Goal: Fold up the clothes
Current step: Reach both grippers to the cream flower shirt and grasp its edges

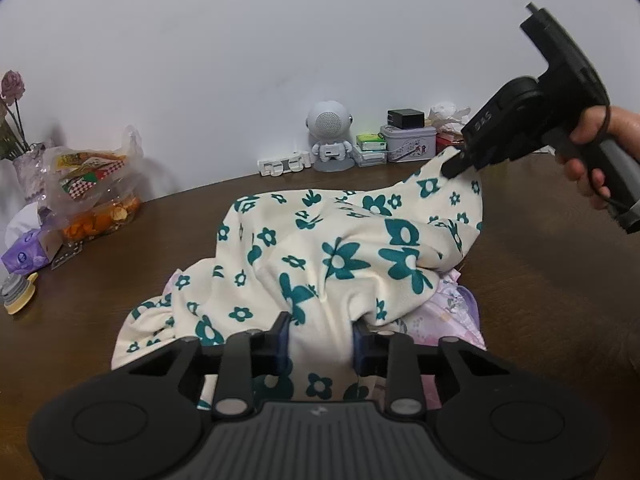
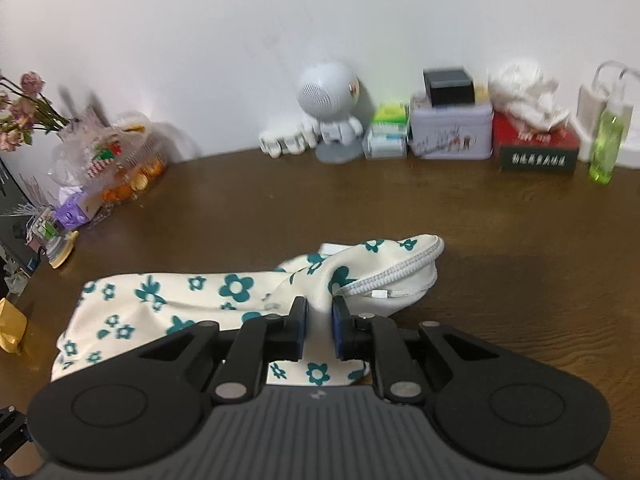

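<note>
A cream garment with teal flowers (image 1: 340, 248) lies bunched on the brown table (image 1: 140, 264), over a pale purple floral cloth (image 1: 448, 312). My left gripper (image 1: 322, 338) is shut on a thick fold of the cream garment at its near edge. In the left wrist view my right gripper (image 1: 452, 168), held by a hand (image 1: 592, 152), pinches the garment's far right corner and holds it raised off the table. In the right wrist view the right gripper (image 2: 319, 322) is shut on a fold of the garment (image 2: 192, 300), next to its ribbed hem (image 2: 400, 272).
Along the wall stand a white robot figure (image 1: 330, 136), a tin box (image 1: 408, 142), a red tissue box (image 2: 538, 146) and a green bottle (image 2: 606, 144). At the left are a plastic bag of snacks (image 1: 94, 192), a flower vase (image 1: 24, 168) and a purple packet (image 1: 28, 254).
</note>
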Action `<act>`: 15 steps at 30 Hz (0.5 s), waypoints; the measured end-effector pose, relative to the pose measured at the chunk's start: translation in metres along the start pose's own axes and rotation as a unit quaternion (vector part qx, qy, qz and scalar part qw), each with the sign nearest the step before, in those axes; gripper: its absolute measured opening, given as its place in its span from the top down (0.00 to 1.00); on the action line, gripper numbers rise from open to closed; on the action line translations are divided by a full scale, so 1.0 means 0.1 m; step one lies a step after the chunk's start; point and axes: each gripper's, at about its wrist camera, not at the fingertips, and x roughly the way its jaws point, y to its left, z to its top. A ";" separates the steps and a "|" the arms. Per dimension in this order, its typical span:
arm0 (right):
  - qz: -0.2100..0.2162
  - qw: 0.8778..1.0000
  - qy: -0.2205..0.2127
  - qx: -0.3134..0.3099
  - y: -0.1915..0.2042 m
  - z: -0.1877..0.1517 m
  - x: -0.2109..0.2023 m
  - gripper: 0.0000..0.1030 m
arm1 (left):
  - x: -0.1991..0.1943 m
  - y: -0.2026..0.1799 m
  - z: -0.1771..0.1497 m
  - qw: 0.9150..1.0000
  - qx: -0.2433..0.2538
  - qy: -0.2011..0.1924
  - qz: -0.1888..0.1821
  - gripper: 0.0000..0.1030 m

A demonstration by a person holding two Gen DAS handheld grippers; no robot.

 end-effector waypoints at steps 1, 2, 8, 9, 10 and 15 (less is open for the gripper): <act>0.000 1.000 -0.006 -0.002 0.02 0.00 -0.07 0.88 | -0.03 0.02 0.00 1.000 -0.003 0.000 -0.002 0.77; 0.001 1.000 -0.011 -0.003 0.03 0.00 -0.15 0.88 | -0.05 0.04 -0.01 1.000 -0.005 -0.001 -0.003 0.78; 0.007 0.999 -0.045 -0.021 0.12 -0.04 -0.61 0.89 | -0.21 0.15 0.03 1.000 -0.023 0.003 -0.005 0.83; 0.005 0.998 -0.051 -0.024 0.12 -0.05 -0.68 0.89 | -0.25 0.17 0.04 1.000 -0.026 0.001 -0.005 0.84; 0.004 0.998 -0.057 -0.027 0.13 -0.06 -0.76 0.89 | -0.28 0.19 0.05 1.000 -0.028 -0.001 -0.004 0.84; -0.005 0.996 -0.089 -0.032 0.18 -0.09 -1.16 0.89 | -0.49 0.14 0.12 0.999 -0.017 -0.026 0.008 0.86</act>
